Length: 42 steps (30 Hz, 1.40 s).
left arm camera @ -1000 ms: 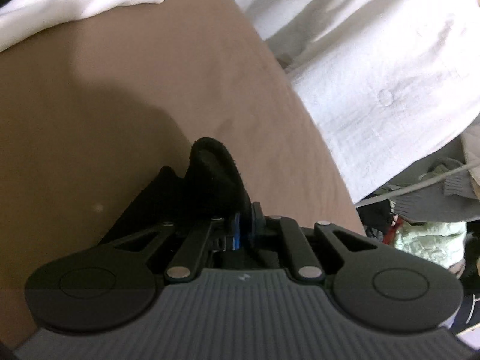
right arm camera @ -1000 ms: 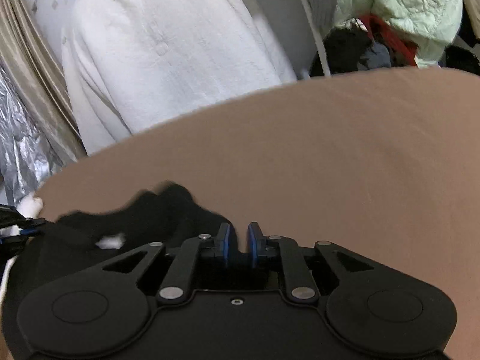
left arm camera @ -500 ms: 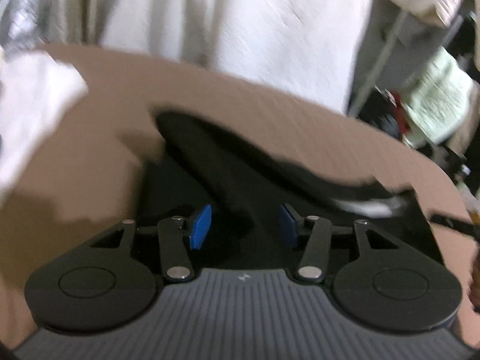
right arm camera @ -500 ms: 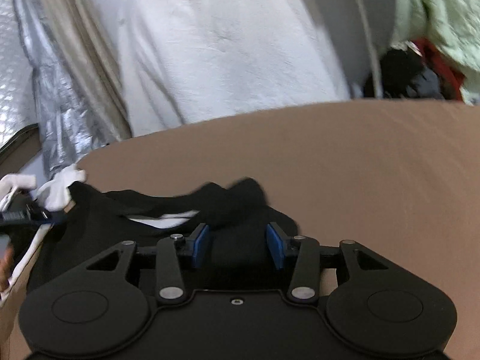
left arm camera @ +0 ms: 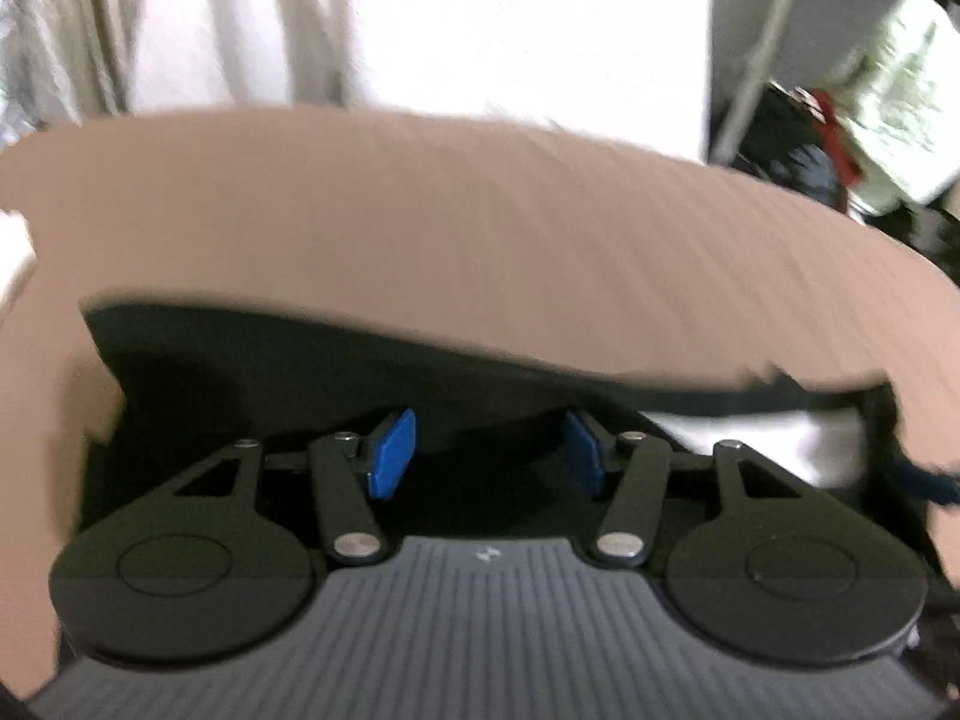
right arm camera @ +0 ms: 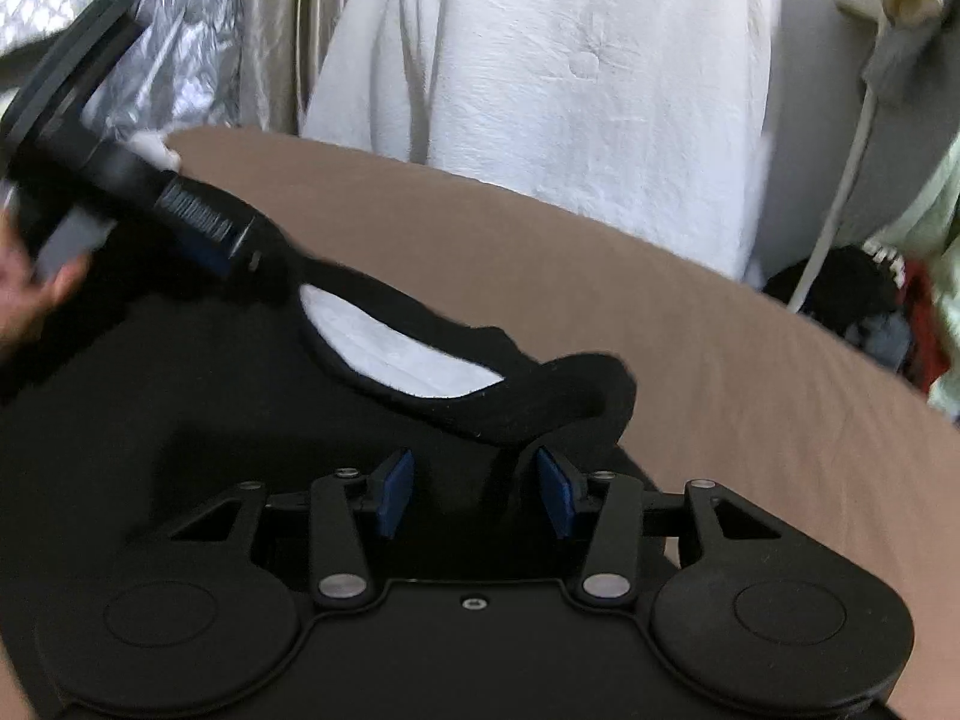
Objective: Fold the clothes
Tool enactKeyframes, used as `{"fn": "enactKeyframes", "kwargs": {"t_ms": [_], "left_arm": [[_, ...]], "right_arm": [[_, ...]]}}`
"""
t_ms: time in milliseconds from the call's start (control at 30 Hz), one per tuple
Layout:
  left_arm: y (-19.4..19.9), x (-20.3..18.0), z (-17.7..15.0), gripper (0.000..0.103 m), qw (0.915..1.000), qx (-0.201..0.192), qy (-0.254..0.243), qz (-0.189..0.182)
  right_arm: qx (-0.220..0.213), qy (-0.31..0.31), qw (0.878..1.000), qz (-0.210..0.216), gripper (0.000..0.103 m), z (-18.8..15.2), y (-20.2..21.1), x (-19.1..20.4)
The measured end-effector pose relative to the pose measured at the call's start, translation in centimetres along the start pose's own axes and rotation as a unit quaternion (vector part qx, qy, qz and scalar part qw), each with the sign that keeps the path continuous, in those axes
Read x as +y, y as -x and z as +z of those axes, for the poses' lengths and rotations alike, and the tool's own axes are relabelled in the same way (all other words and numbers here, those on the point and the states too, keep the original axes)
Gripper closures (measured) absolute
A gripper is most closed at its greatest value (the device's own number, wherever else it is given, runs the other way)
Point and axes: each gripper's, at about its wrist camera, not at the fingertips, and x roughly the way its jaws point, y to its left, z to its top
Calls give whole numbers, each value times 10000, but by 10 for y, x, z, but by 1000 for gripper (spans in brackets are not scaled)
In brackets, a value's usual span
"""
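A black garment [right arm camera: 180, 420] lies on the brown tabletop [right arm camera: 750, 390], its neckline open over a white inner patch [right arm camera: 408, 354]. My right gripper [right arm camera: 476, 492] hovers over the collar's right end. Its jaws are opening, and a fold of black cloth stands loose between the blue pads [right arm camera: 555, 501] without being pressed. In the left wrist view my left gripper [left arm camera: 489, 453] is also opening above the black garment [left arm camera: 300, 372], with its pads [left arm camera: 393, 453] apart and clear of the cloth. The left gripper [right arm camera: 198, 222] shows blurred at the collar's left end in the right wrist view.
A white garment [right arm camera: 570, 90] hangs behind the table's far edge, beside beige and silver sheeting [right arm camera: 180, 60]. A pile of dark, red and pale green clothes [left arm camera: 870, 120] sits past the right edge, by a white cable [right arm camera: 840, 192]. A person's hand [right arm camera: 24, 294] holds the left gripper.
Both grippers, shut on black cloth a second ago, now have their jaws apart and have let it go. Both have rolled and drawn back, and the garment lies spread on the table.
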Motion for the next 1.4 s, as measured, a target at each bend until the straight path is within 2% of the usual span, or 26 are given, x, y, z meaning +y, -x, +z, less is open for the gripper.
{"fn": "enactKeyframes", "kwargs": {"t_ms": [100,133,200,233,300,367,400,467,567,667,700,800,833,867,933,1033,1100,1167,1233,1267,1300,1367,1400], "left_arm": [[5,19,4,49,9981,-223,496,304],[13,26,1,49,9970,-296,630,348],[30,40,-8,49,9944,-446,869,413],[38,44,-16,49,9933,-455,933,516],[56,52,-35,49,9924,-420,885,742],[70,58,-56,48,9925,-276,517,1069],[73,60,-66,47,9896,-51,177,1426],[82,70,-90,34,9779,247,-253,2059],[108,88,-121,20,9773,45,-185,2112],[123,97,-135,19,9783,47,106,2070],[131,104,-141,19,9815,44,289,1892],[156,127,-161,20,9895,-3,874,1154],[164,133,-171,20,9910,-49,1050,830],[168,139,-180,20,9904,-85,1213,658],[174,150,-199,18,9873,-154,1531,385],[170,164,-213,18,9768,-122,2098,421],[163,169,-212,18,9752,-53,2212,98],[159,170,-211,18,9726,-148,2317,-110],[152,172,-211,17,9689,-245,2424,-436],[147,174,-212,9,9654,-319,2509,-638],[142,179,-214,5,9585,-444,2678,-865],[135,190,-220,8,9431,-682,3067,-1091],[135,190,-221,13,9415,-774,3072,-1154]], "right_arm": [[-83,-465,9982,-357,47,-5,-6,-15],[-32,-808,9949,-599,47,-7,-6,-26],[143,-1604,9800,-1169,42,-11,-7,-54],[164,-2007,9728,-1149,41,-14,-4,-67],[153,-2806,9559,-856,41,-21,7,-92],[227,-3138,9461,-764,41,-22,19,-104],[277,-3163,9454,-730,41,-22,26,-105],[381,-3261,9429,-552,41,-25,40,-104],[425,-3745,9261,146,40,-36,69,-98],[371,-3977,9142,689,39,-54,101,-90],[402,-3982,9134,737,38,-62,111,-84],[1001,-3790,9183,545,38,-88,127,-62],[1053,-3781,9182,532,37,-98,133,-55],[1091,-3858,9139,635,37,-107,137,-48],[1023,-4212,8944,1099,37,-127,141,-39],[949,-4811,8590,1472,31,-144,135,-31],[935,-5248,8280,1740,31,-157,128,-22],[814,-5612,7983,2028,31,-167,124,-12],[666,-5778,7850,2135,30,-172,117,0],[607,-5798,7846,2109,30,-170,110,2],[463,-5861,7823,2055,30,-170,104,2],[111,-6008,7748,1964,30,-170,96,2],[-49,-6033,7744,1908,30,-168,92,1]]}}
